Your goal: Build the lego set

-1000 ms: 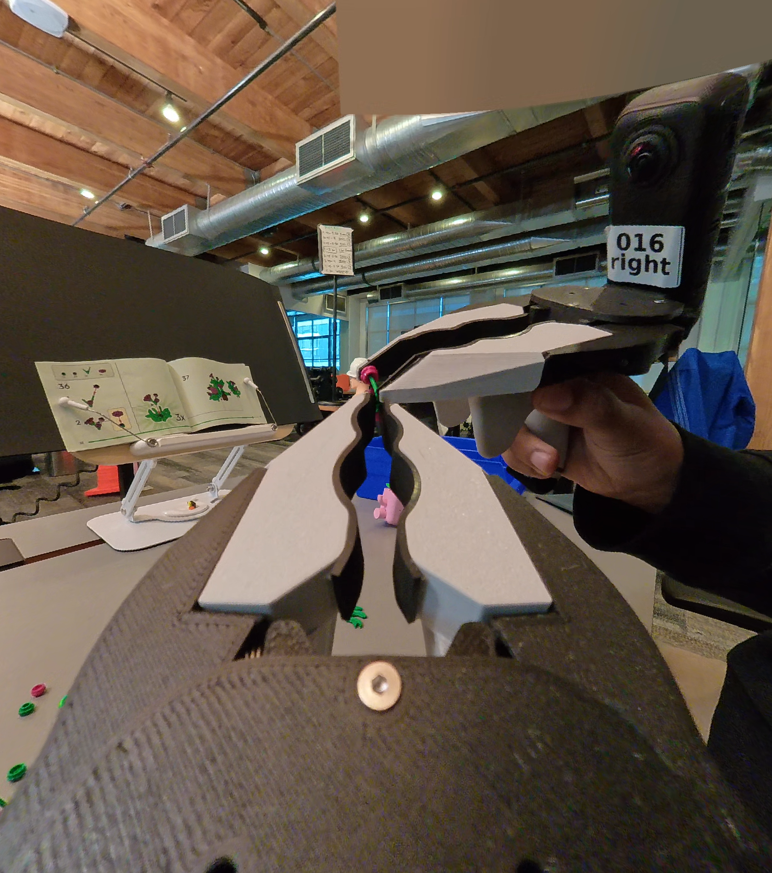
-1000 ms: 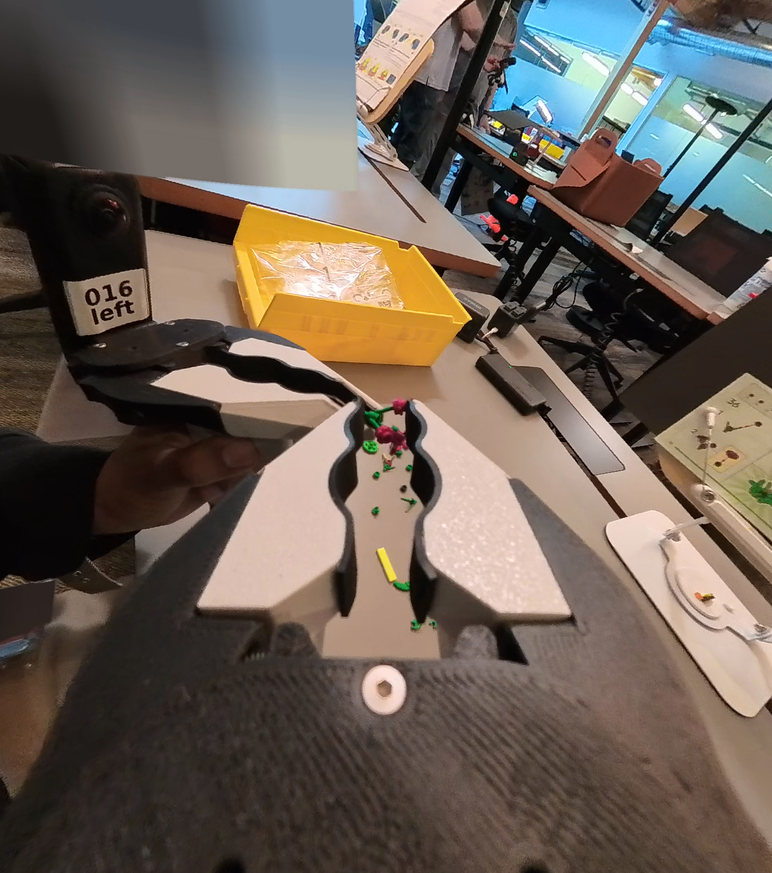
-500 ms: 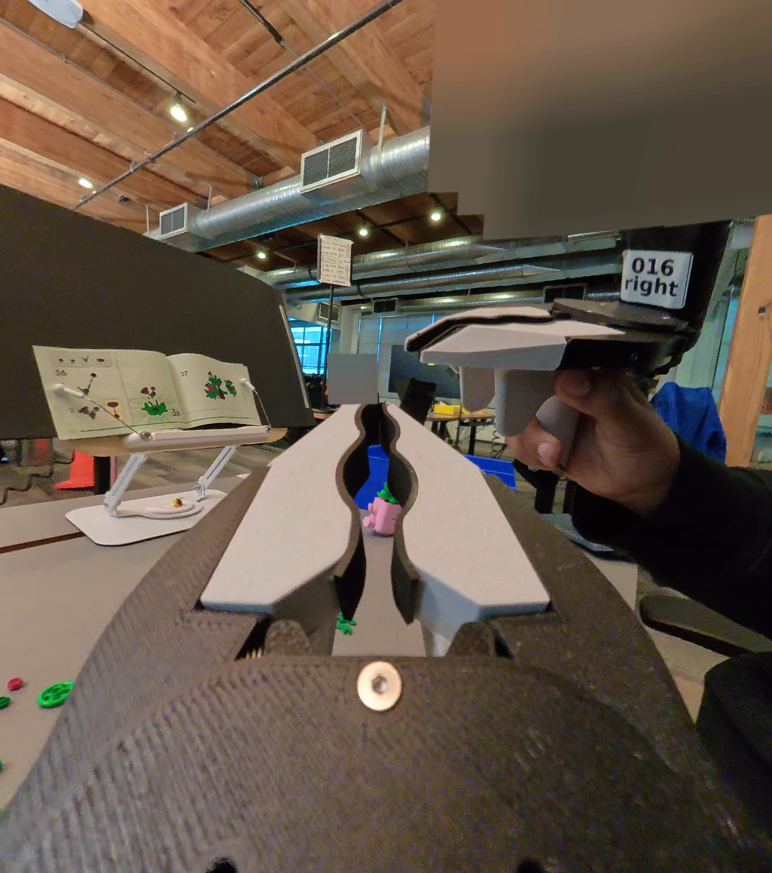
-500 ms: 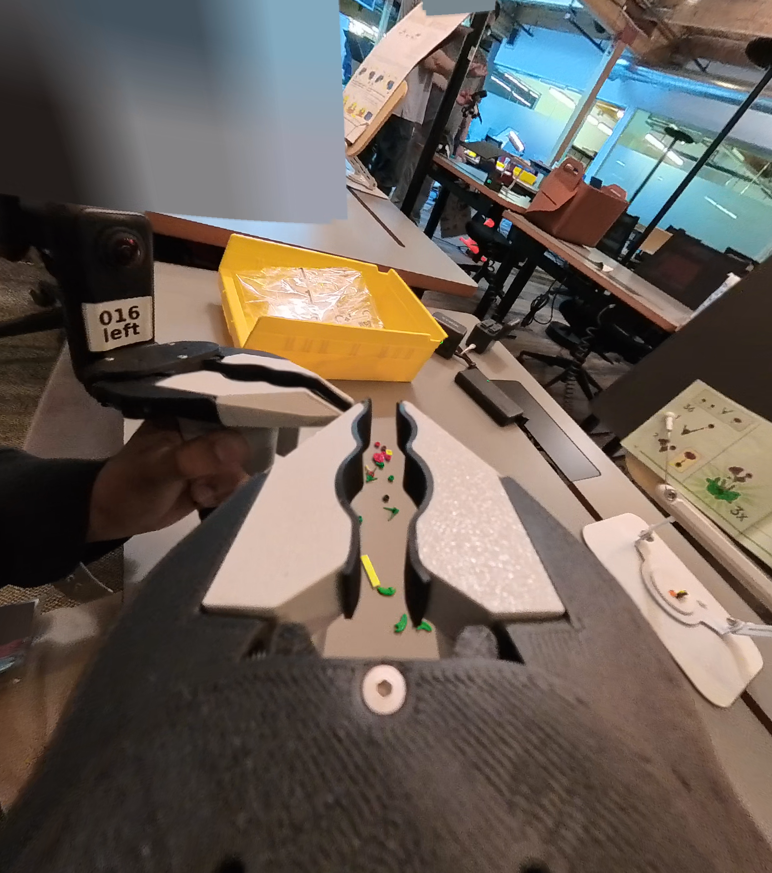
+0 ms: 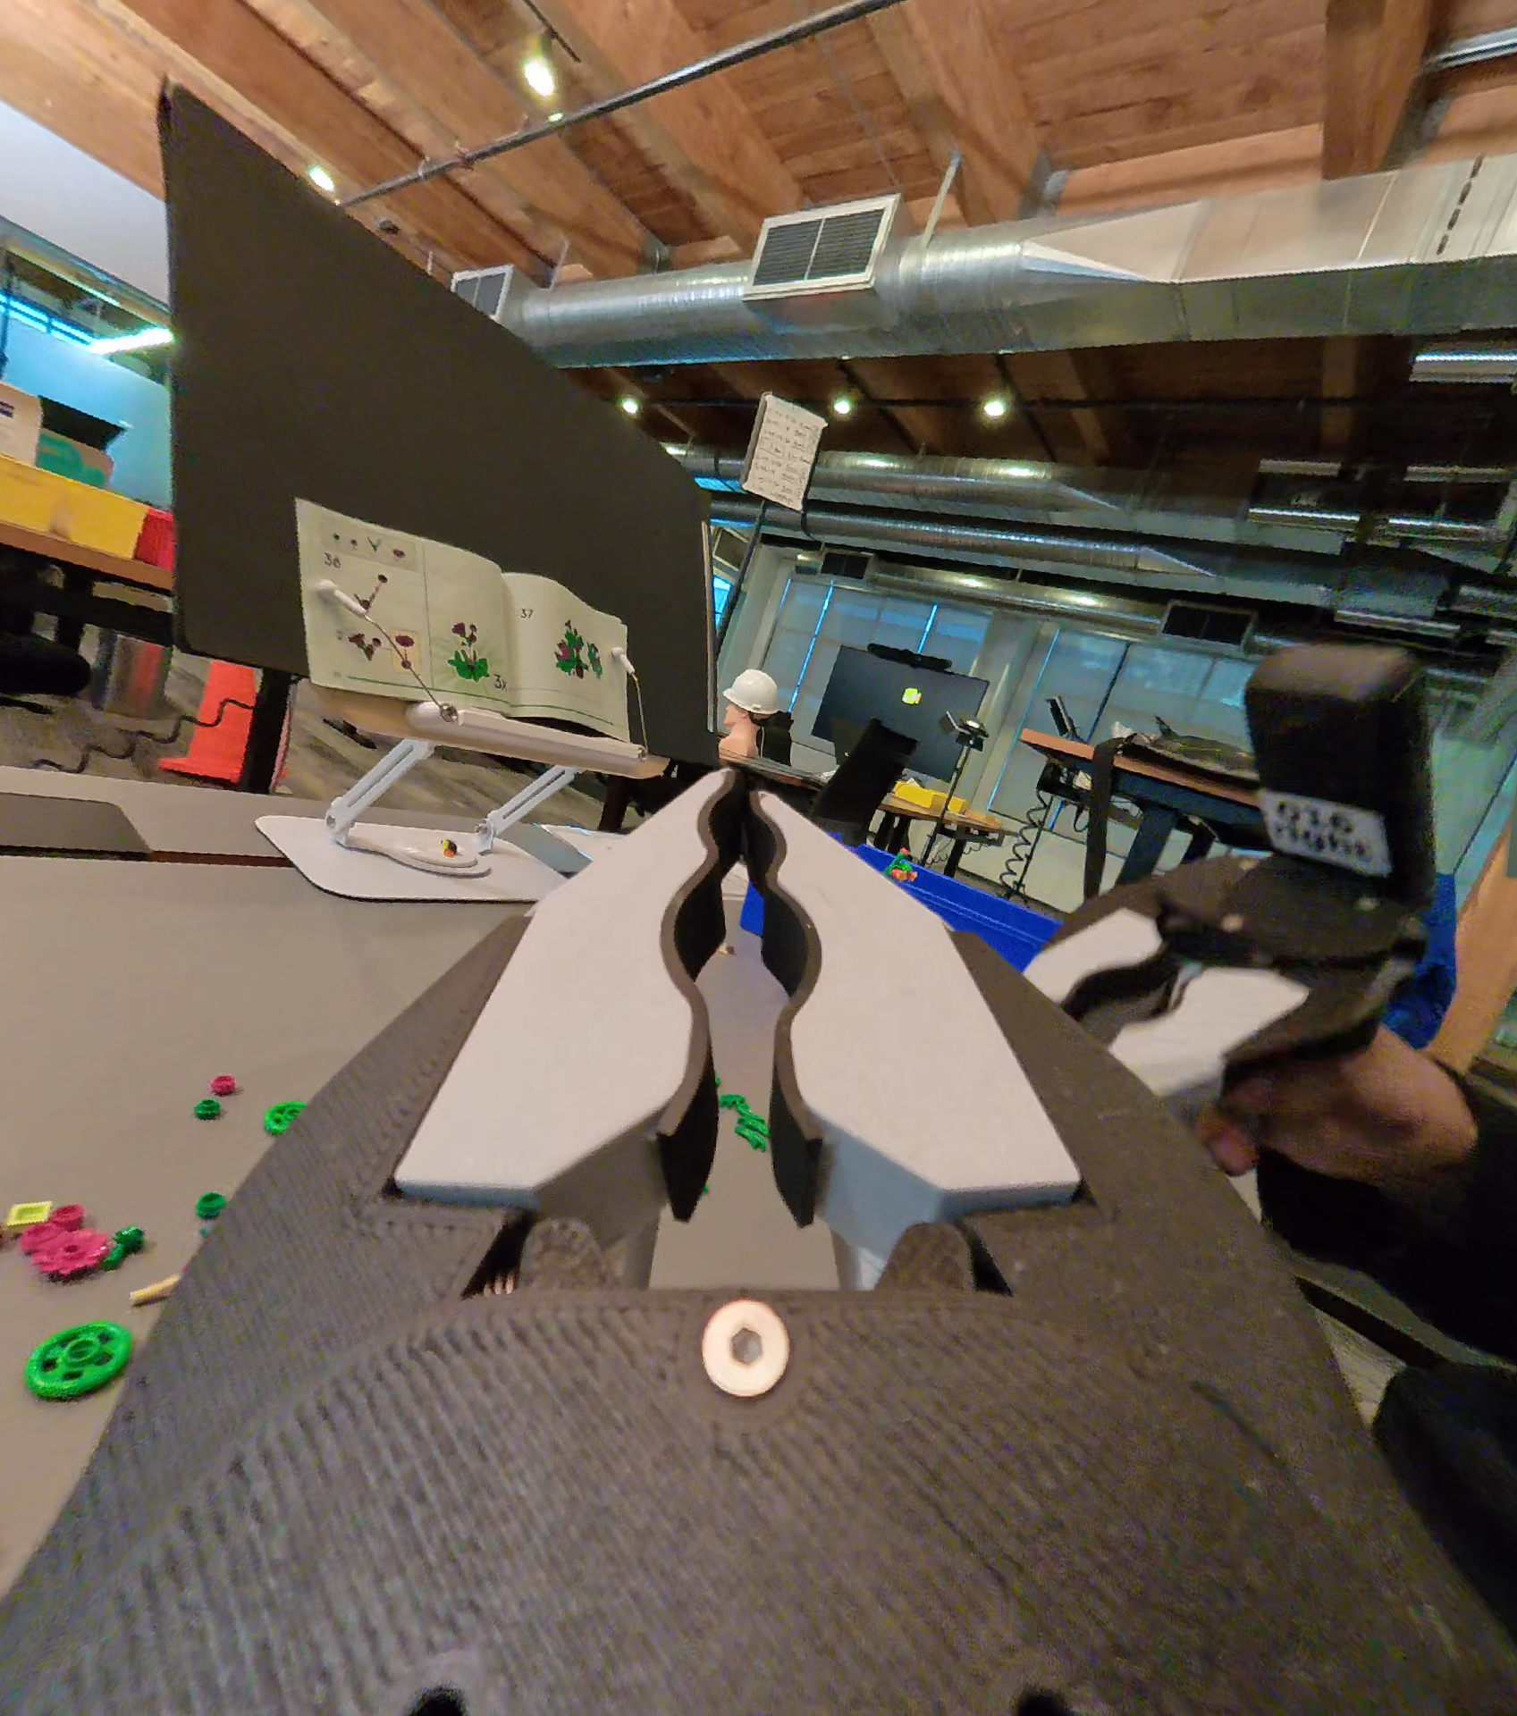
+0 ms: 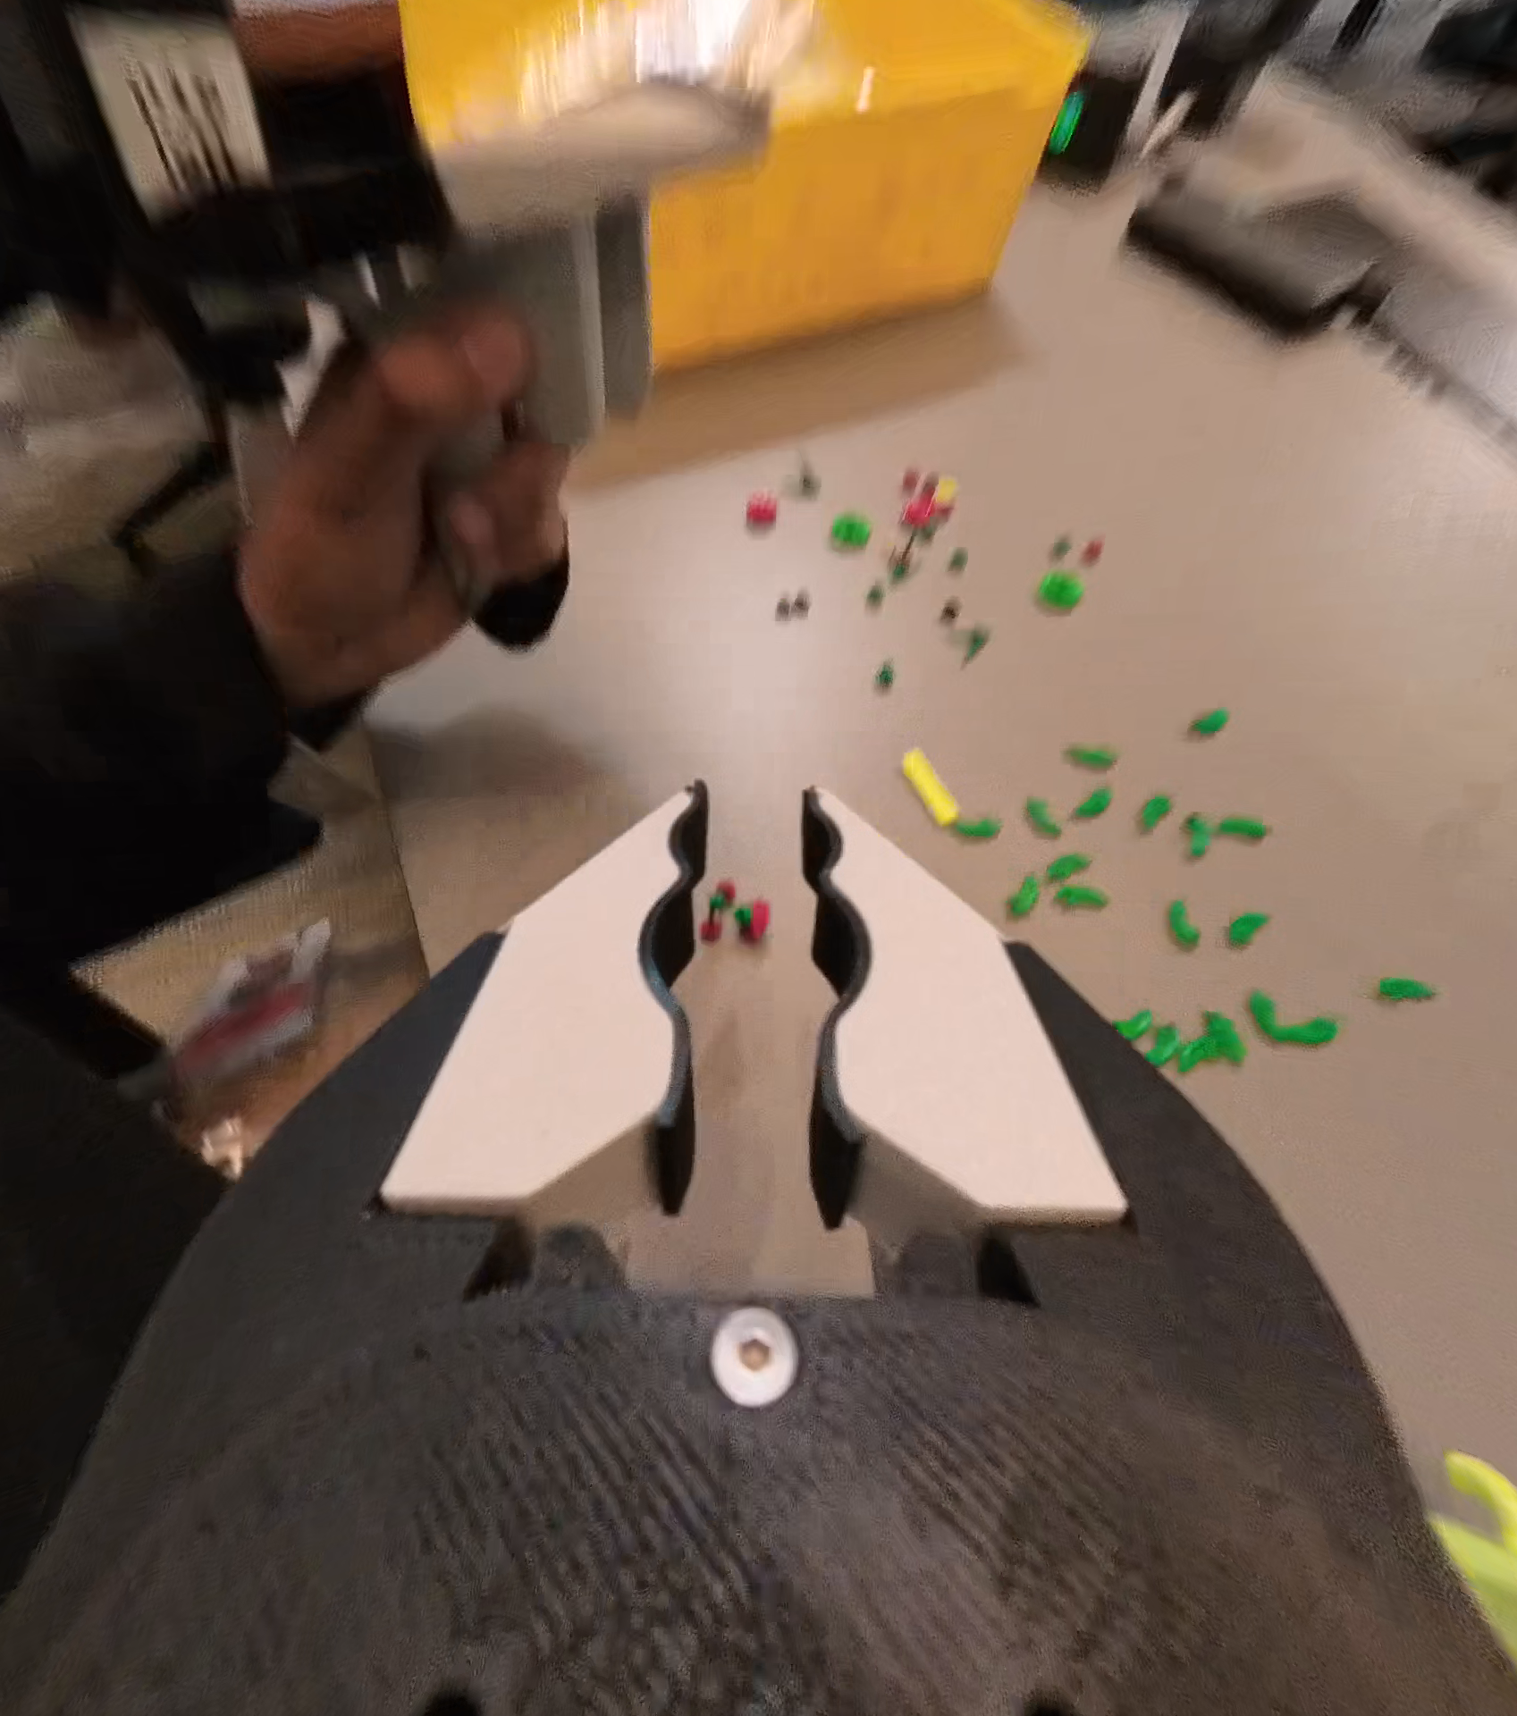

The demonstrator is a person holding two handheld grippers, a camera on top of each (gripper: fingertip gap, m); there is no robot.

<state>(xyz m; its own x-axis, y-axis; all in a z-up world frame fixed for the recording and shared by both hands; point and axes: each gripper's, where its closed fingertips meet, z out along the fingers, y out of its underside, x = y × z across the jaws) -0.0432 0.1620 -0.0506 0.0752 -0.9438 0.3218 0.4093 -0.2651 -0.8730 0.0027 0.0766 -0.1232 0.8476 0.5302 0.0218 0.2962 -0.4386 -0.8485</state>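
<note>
Left wrist view, lower left: loose pieces on the grey table [image 5: 86, 975], namely pink flowers [image 5: 67, 1249] and a green wheel [image 5: 78, 1360]. Unchanged in kind; they showed larger than half a second before.

Upper left of centre: instruction booklet [image 5: 457, 631] open on a white stand [image 5: 420, 836], unmoved.

Centre: left gripper [image 5: 743, 808], fingertips nearly together with a thin gap, nothing visible between them. A second earlier a pink-and-green stem had sat at those tips beside the other tool.

Right edge: right gripper [image 5: 1135, 984], blurred, lower in frame than before, well apart from the left one.

Right wrist view, upper left: hand [image 6: 383, 520] on the left tool, blurred.

Centre: right gripper [image 6: 750, 799], jaws parted, empty, now tilted down at the table. A small red-and-green assembly [image 6: 736, 915] lay on the table between its fingers.

Right: scattered green leaves [image 6: 1107, 864] and a yellow bar [image 6: 929, 787].

Judgement: the joined stem was likely set down; the next piece remained to be fetched.
</note>
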